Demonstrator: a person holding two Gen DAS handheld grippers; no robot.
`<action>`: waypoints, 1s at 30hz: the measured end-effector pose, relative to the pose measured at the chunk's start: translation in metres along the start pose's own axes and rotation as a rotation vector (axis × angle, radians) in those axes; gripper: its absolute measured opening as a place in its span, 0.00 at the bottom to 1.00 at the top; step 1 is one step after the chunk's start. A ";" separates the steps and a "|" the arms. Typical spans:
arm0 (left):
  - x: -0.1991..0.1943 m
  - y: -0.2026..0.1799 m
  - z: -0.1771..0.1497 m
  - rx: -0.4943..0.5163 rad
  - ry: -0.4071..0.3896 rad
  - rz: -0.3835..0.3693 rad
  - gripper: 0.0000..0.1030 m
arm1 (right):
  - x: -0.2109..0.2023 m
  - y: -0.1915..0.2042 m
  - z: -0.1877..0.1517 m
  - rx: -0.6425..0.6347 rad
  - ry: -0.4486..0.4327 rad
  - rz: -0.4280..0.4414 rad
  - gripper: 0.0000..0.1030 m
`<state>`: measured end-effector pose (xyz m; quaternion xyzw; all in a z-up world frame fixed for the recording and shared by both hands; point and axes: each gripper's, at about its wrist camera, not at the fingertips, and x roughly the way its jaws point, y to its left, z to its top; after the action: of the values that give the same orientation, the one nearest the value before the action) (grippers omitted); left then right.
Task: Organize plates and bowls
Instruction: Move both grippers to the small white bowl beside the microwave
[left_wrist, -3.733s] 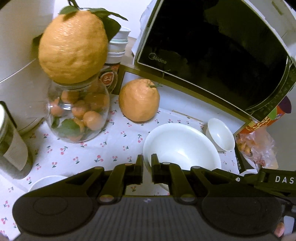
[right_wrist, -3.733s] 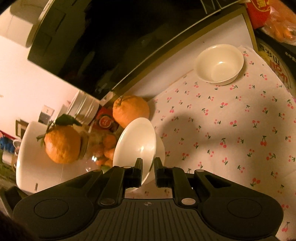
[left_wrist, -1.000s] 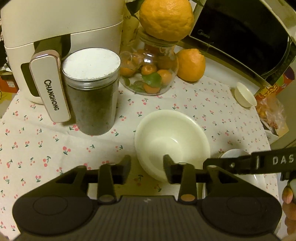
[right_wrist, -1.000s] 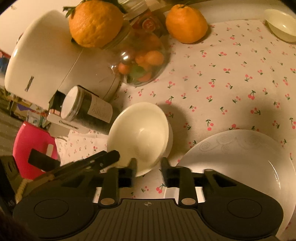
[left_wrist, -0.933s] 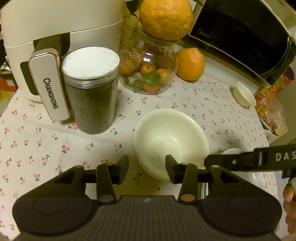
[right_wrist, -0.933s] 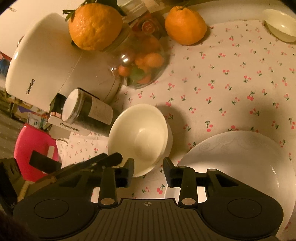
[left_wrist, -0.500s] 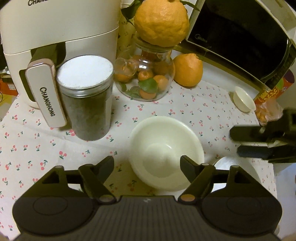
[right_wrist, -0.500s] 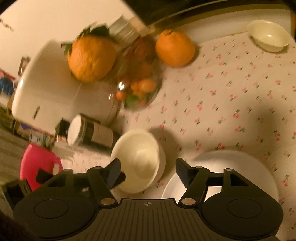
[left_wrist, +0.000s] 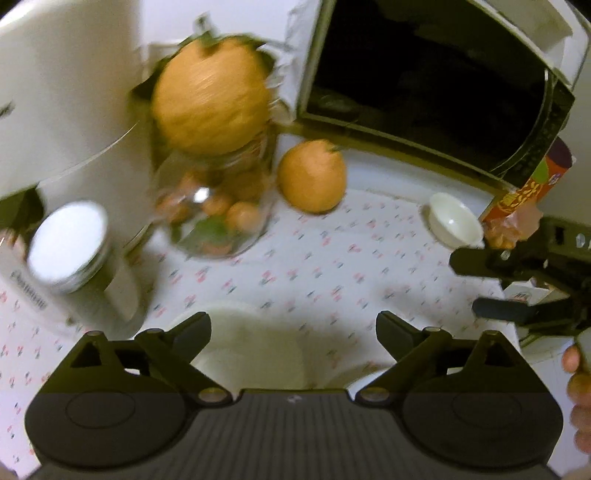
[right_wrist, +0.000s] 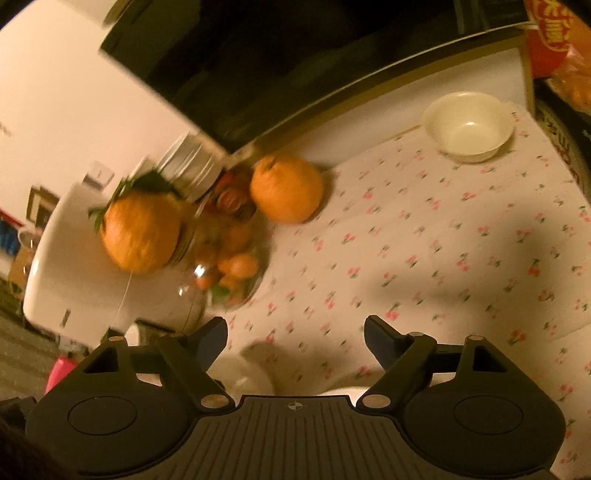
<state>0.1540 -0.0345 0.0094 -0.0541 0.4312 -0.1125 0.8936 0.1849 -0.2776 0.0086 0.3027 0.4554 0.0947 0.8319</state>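
Frankly, labels blur unreadably — left claw and right claw both opening wide, empty.

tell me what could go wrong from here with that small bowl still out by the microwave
The small bowl sits at the far edge of the cloth, close beside a snack bag, so reaching for it could snag the bag. The big orange balanced on the glass jar could roll off if either opening gripper bumps the jar.

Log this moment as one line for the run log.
left gripper: fingers opening, empty | right gripper: fingers opening, empty | big bowl: on tablecloth, released | small bowl: by microwave, untouched
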 end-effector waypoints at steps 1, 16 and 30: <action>0.001 -0.007 0.004 0.008 -0.009 0.002 0.95 | -0.002 -0.009 0.005 0.016 -0.009 0.004 0.81; 0.061 -0.101 0.046 0.090 -0.042 0.024 0.99 | 0.000 -0.141 0.059 0.321 -0.129 0.072 0.82; 0.163 -0.176 0.081 0.204 -0.117 -0.026 0.88 | 0.020 -0.214 0.073 0.529 -0.300 0.169 0.66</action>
<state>0.2885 -0.2459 -0.0294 0.0250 0.3637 -0.1641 0.9166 0.2306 -0.4701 -0.1024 0.5561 0.3097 -0.0041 0.7713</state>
